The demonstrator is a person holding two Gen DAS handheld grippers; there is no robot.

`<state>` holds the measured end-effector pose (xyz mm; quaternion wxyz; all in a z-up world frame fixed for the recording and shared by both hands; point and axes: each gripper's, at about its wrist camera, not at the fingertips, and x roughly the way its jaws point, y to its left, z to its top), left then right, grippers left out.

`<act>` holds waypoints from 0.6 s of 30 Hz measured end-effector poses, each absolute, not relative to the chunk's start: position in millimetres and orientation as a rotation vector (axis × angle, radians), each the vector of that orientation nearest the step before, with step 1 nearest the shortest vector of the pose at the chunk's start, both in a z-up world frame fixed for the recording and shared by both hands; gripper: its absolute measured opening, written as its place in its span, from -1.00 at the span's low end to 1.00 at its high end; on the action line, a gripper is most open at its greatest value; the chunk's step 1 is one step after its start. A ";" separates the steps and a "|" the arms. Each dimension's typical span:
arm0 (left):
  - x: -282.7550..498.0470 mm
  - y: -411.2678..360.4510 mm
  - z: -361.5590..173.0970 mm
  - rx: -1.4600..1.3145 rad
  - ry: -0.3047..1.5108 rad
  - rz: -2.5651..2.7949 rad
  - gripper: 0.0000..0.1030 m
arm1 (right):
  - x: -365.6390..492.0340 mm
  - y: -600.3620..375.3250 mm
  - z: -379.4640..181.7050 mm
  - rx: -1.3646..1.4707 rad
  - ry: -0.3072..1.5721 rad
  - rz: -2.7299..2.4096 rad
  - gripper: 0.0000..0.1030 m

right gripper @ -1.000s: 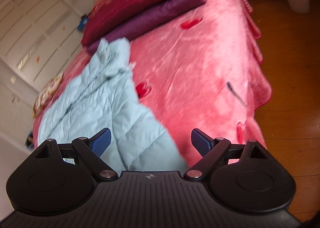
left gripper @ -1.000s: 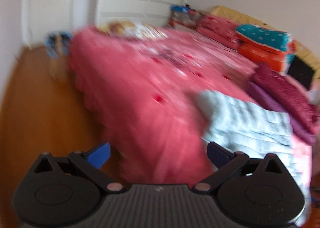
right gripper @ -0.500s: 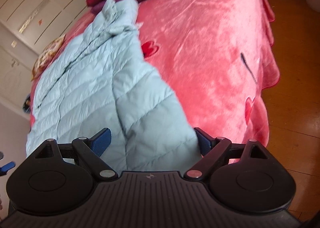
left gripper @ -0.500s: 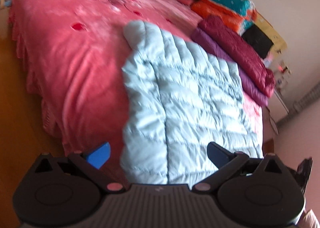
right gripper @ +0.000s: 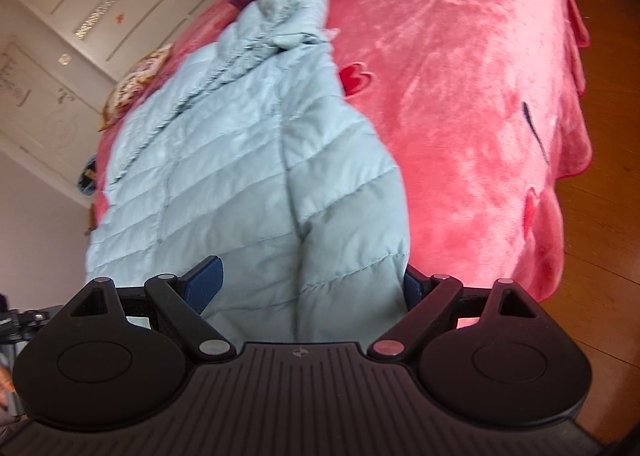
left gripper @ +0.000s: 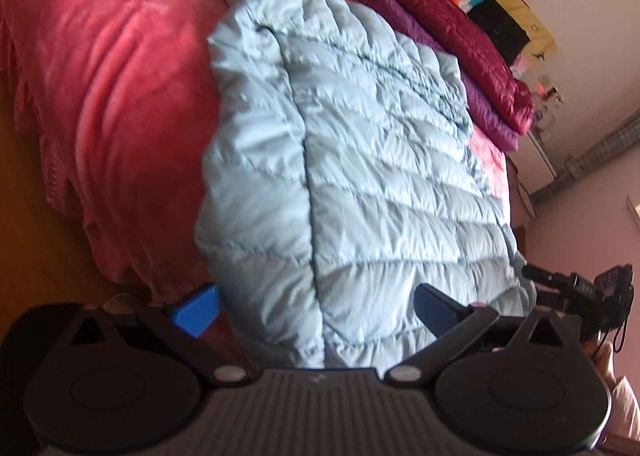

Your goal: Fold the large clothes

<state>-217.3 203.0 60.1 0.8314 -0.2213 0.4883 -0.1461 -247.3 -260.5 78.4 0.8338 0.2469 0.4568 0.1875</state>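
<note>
Where fingers (left gripper: 436, 306) straddle: jacket (left gripper: 360, 159).

- Open pink bed cover (right gripper: 460, 103) is seen right of the quilted jacket (right gripper: 240, 159) and left of it (left gripper: 120, 75).
- The far side is blocked by stacked folded bedding (left gripper: 452, 27).
- Bare wooden floor (right gripper: 600, 215) is left free beside the bed.

Soft daylight, warm pink cast. Both views slightly motion-blurred, fisheye-bent toward the edges. Dark vignette at 7 and 11 o'clock corners.
</note>
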 end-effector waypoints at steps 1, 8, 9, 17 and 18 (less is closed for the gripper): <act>-216.9 200.4 57.9 -0.467 1.044 -0.319 0.99 | -248.3 -259.2 79.2 0.522 0.967 0.403 1.00; -213.1 190.6 48.9 -0.496 1.088 -0.382 0.97 | -248.2 -247.4 79.8 0.483 0.966 0.427 0.95; -212.2 190.0 47.5 -0.499 1.093 -0.381 0.93 | -248.1 -245.9 80.1 0.472 0.966 0.428 0.94; -209.4 195.0 39.5 -0.522 1.109 -0.320 0.89 | -243.5 -240.8 75.9 0.478 0.967 0.423 0.80; -210.7 196.5 40.3 -0.519 1.104 -0.310 0.89 | -243.4 -240.6 75.9 0.478 0.968 0.423 0.79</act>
